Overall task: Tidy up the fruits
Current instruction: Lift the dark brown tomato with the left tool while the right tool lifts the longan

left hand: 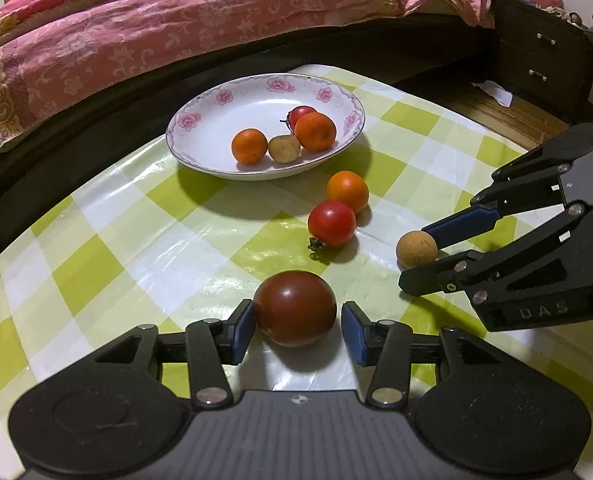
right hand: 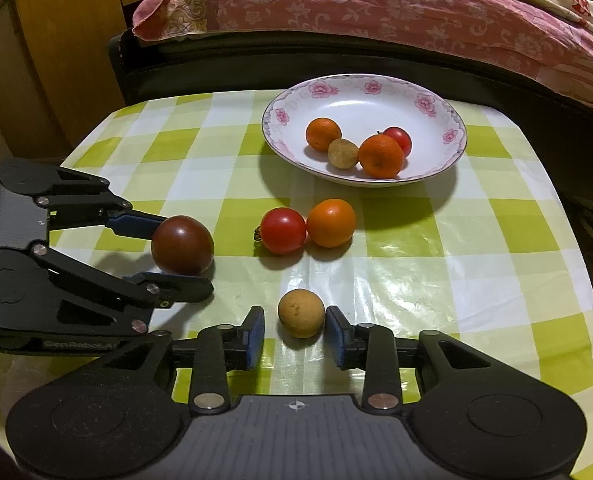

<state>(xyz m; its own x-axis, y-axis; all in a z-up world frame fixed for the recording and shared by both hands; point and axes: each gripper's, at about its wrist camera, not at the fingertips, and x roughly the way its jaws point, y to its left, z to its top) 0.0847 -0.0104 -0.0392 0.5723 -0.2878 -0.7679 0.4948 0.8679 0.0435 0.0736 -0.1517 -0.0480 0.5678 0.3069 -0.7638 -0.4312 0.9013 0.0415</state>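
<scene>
Dark tomato (left hand: 295, 307) nearest, sitting between left claw (left hand: 298, 330) pads on cloth (left hand: 96, 264); left pad touching its side, right pad just clear, so open narrowly, not gripping. Tan fruit (right hand: 301, 313) between right claw (right hand: 295, 335) pads, small gaps both sides, narrow and loose too. Ahead of both claws: red tomato (left hand: 331, 224) touching orange (left hand: 347, 191), then plate (left hand: 200, 112) beyond, holding four fruits. Probably light, round, smooth, prone to rolling; tomato skin soft, bruisable. Best pinched across widest middle, gentle squeeze, tan fruit firmer, likely tolerates more
</scene>
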